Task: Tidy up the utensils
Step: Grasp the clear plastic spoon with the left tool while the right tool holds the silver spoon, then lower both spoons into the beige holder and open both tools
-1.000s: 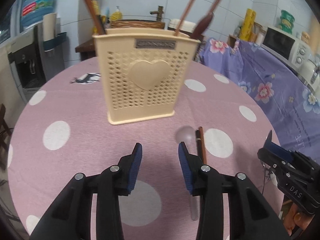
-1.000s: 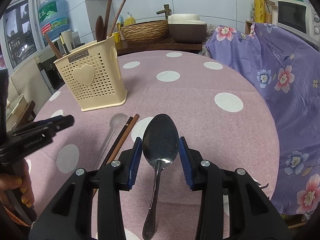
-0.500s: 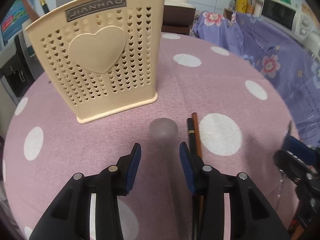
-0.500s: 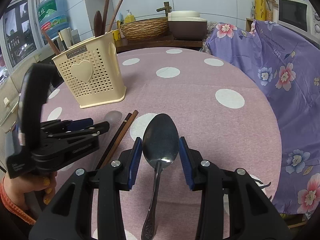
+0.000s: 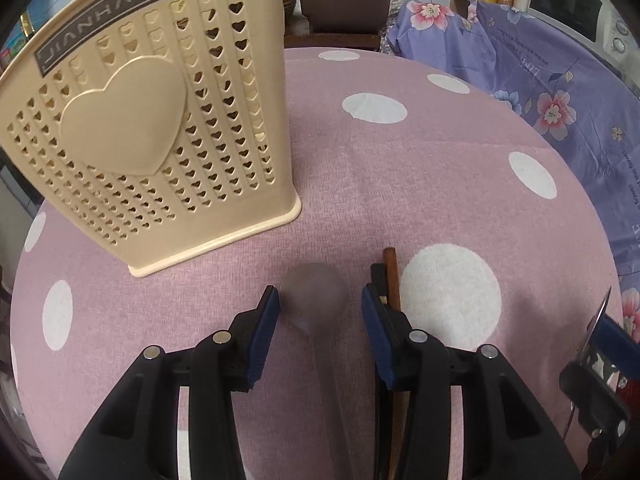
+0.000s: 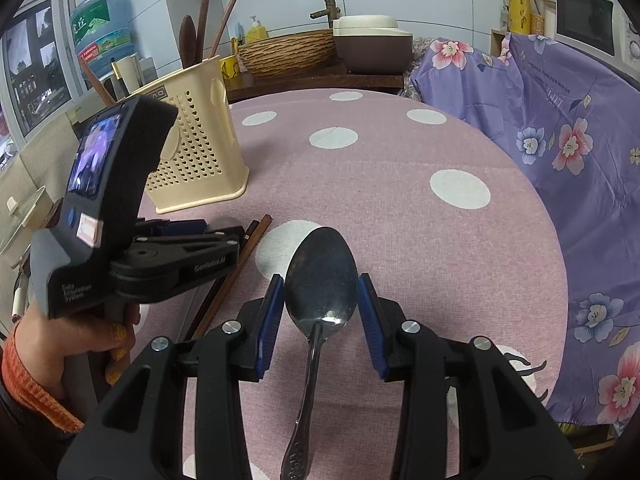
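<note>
The left gripper hangs low over the pink polka-dot tablecloth, jaws spread to either side of a translucent plastic spoon lying on the cloth. A pair of dark chopsticks lies just beside its right finger. The cream utensil holder with the heart stands near, ahead and to the left. The right gripper has its jaws set against the bowl of a metal spoon, handle pointing back toward the camera.
</note>
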